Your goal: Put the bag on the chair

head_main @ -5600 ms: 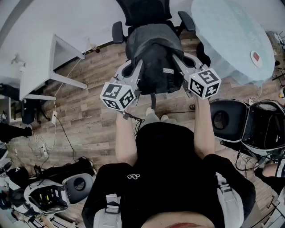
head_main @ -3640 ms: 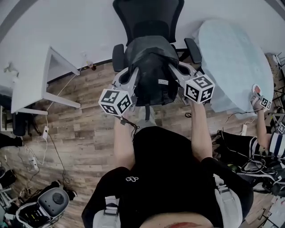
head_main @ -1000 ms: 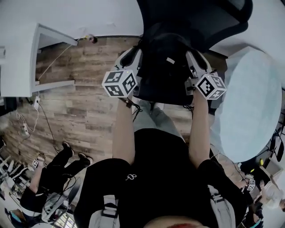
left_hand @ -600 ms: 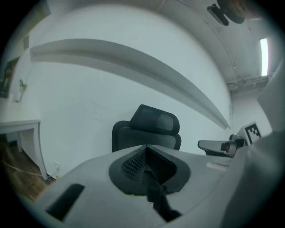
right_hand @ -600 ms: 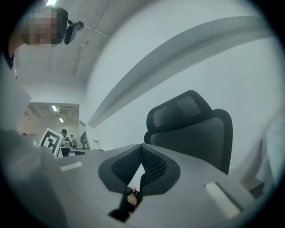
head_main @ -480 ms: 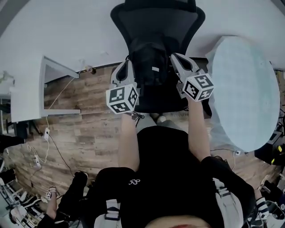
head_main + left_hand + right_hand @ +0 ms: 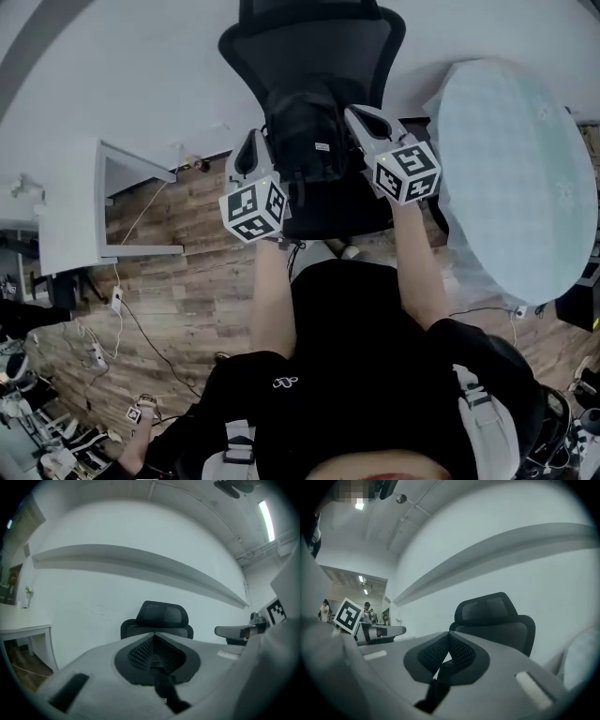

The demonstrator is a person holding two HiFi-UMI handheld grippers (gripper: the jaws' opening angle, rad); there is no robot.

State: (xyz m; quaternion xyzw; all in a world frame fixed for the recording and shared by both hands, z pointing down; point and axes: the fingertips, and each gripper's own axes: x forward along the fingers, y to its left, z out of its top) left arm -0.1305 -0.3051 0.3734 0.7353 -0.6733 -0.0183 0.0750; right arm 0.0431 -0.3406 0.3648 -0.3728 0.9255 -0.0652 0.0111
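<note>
The left hand-held gripper (image 7: 251, 142) and right hand-held gripper (image 7: 360, 116) each clench the bag (image 7: 305, 131) at upper centre; I'd lower it level onto the chair (image 7: 309, 47) before releasing

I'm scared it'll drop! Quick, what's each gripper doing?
Left gripper: shut on the bag, by a strap.
Right gripper: shut on the bag, by a strap.

Black short-sleeve tee (image 7: 366, 375) on me, tiny white logo (image 7: 281, 382) at 7 o'clock, grey buckled straps (image 7: 234, 450) at 5 and 7. My left gripper (image 7: 251, 150) and right gripper (image 7: 364, 120) are pale grey, each with a black-and-white marker cube (image 7: 253, 208); fingers (image 7: 140, 652) lined with dark mesh.
</note>
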